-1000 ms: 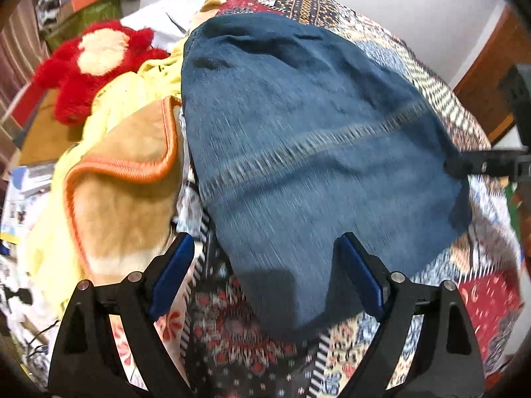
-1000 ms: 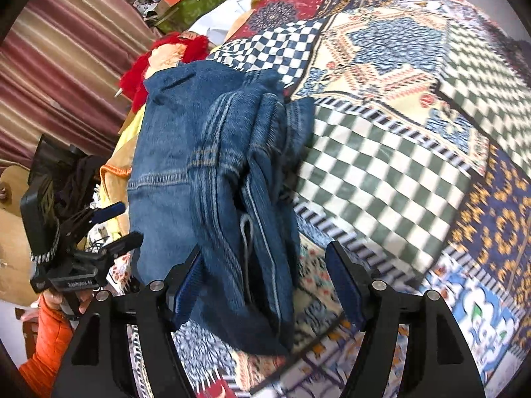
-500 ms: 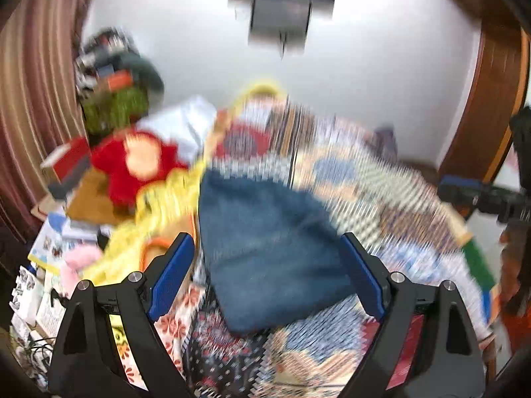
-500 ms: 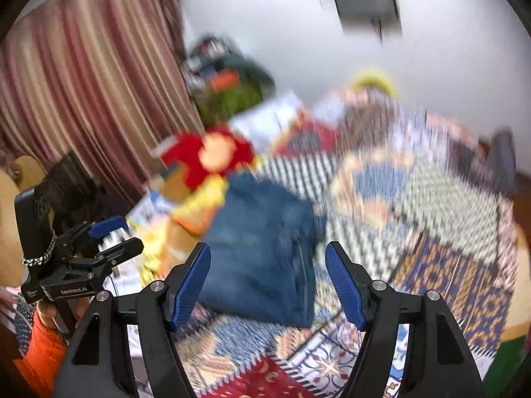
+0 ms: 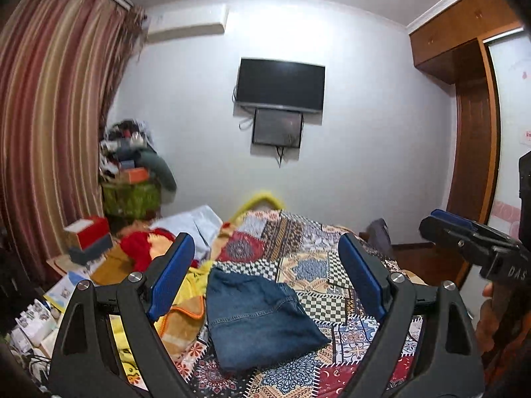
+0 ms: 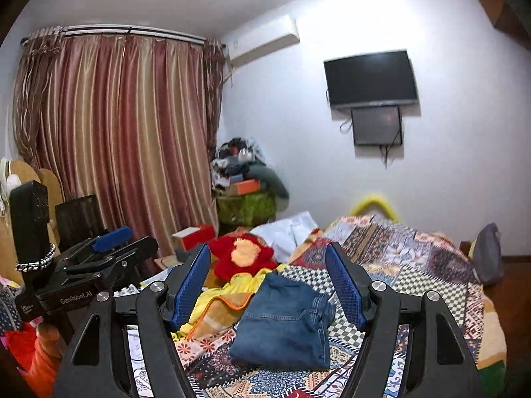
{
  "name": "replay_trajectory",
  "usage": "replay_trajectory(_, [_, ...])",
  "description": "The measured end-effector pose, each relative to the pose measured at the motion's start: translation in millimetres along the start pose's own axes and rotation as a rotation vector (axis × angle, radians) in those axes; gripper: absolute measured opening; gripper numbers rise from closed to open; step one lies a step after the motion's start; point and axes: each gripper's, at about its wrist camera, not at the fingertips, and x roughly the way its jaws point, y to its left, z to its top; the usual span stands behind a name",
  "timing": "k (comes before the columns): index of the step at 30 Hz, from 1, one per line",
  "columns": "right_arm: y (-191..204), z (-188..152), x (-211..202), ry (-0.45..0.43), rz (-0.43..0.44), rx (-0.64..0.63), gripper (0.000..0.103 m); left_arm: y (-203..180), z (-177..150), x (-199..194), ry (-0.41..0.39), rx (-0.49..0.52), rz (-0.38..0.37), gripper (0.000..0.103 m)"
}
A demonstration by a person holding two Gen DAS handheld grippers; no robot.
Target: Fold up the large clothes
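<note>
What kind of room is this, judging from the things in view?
Most likely a bedroom in a home: a bed under a patchwork cover, a wall-mounted TV, long striped curtains, and folded jeans lying on the bed.

Blue denim jeans (image 5: 259, 318), multicoloured patchwork bedspread (image 5: 332, 265), red-and-gold striped curtain (image 6: 126, 132)

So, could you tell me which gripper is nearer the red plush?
Left. The left gripper is off to the plush side; the right gripper is farther away.
</note>
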Motion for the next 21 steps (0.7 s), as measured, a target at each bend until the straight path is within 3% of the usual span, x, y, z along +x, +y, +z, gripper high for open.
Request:
replay_trajectory(5, [18,-9,-19,-0.022,-0.063,-0.016,0.07,-8,-9,-16,-0.021,0.014,0.026,0.094])
replay_trajectory(6, [19,-10,-20,-0.025,-0.078,-0.02,0.076,-10,-11,-17,-0.019,0.021,0.042,0.101])
replay_trajectory(8, [22,-12,-25,-0.025,-0.125,-0.032,0.093,-9,-14,-18,-0.016,0.021,0.06,0.102])
replay_trajectory(12, [21,-14,-30,-0.05,-0.172,-0.015,0.103,-5,-19,-21,0.003,-0.005,0.069,0.103])
replay_trajectory(21, [17,-19,-19,0.005,-0.203,-0.006,0.103,7,-22,-20,0.017,-0.045,0.061,0.103])
